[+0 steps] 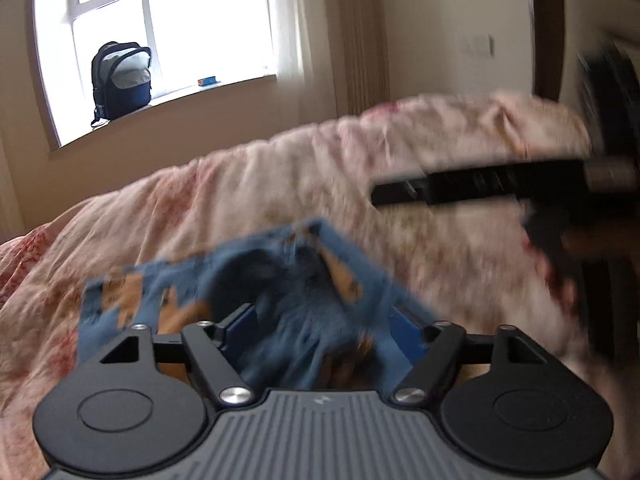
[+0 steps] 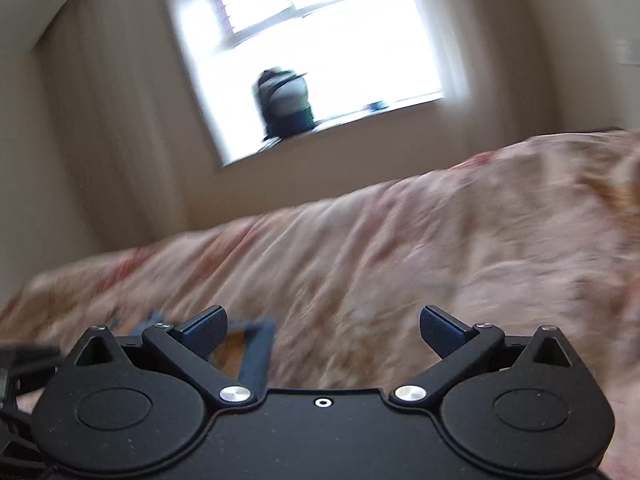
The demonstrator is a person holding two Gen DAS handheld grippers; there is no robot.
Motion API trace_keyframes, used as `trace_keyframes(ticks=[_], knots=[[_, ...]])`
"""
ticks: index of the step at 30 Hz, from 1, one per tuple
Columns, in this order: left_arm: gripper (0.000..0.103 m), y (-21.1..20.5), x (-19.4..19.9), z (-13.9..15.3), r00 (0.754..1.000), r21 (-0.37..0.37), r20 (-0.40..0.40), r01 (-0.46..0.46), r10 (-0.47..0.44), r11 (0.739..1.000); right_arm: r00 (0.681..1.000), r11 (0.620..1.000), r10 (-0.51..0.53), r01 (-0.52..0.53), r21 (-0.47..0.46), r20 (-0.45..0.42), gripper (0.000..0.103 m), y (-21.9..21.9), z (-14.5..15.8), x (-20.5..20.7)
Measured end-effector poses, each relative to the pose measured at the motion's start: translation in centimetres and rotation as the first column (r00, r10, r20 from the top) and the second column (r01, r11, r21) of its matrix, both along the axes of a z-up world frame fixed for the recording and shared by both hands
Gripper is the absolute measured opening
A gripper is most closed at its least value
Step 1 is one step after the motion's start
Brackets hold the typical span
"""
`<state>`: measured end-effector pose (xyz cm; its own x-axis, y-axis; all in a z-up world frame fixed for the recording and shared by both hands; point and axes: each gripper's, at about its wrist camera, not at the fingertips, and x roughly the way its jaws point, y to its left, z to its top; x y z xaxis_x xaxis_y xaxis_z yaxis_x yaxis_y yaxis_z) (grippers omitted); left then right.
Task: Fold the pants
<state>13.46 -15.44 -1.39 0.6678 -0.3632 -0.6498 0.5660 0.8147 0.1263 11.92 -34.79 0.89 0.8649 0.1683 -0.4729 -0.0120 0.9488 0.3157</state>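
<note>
The pants (image 1: 256, 284) are blue with orange patches and lie bunched on the floral bedspread (image 1: 280, 192). My left gripper (image 1: 320, 320) has its jaws wide apart, with the blue cloth heaped between and over the blue pads; no clamp on the cloth shows. My right gripper (image 2: 322, 330) is open and empty above the bedspread (image 2: 400, 248). A corner of the pants (image 2: 248, 344) shows behind its left finger. The right gripper's black body (image 1: 480, 188) appears blurred at the right of the left wrist view.
A window (image 1: 160, 32) with a backpack (image 1: 120, 80) on its sill is on the far wall, beyond the bed. A dark headboard (image 1: 580, 40) stands at the right. Both views are motion-blurred.
</note>
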Motion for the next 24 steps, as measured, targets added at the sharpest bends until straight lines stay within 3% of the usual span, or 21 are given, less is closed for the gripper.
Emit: trace_keyframes(ticks=[3,5,7,9,15,24], knots=[[0.079,0.8,-1.3,-0.9,1.000,0.070,0.020,0.004,-0.005,0.998,0.993,0.993,0.118,-0.118,-0.019,0.006,0.102,1.9,0.1,1.0],[0.079,1.4,-1.8,-0.7,1.000,0.074,0.022,0.002,-0.003,0.997,0.984,0.979,0.173,-0.176,-0.098,-0.040,0.102,4.1,0.2,2.0],[0.079,1.6,-1.7,-0.6,1.000,0.061,0.013,-0.002,0.001,0.998,0.981,0.962,0.164,-0.183,-0.205,-0.106,0.101,6.0,0.1,3.0],[0.079,1.6,-1.4,-0.4,1.000,0.052,0.007,-0.009,0.008,0.999,0.980,0.954,0.142,-0.173,-0.244,-0.139,0.102,6.8,0.2,3.1],[0.084,1.8,-1.1,-0.4,1.000,0.045,-0.011,-0.018,0.019,0.999,0.981,0.951,0.098,-0.142,-0.276,-0.167,0.102,6.8,0.6,2.7],[0.084,1.7,-1.0,-0.5,1.000,0.055,-0.006,-0.018,0.019,0.998,0.981,0.964,0.093,-0.132,-0.230,-0.171,0.102,6.1,0.4,2.8]])
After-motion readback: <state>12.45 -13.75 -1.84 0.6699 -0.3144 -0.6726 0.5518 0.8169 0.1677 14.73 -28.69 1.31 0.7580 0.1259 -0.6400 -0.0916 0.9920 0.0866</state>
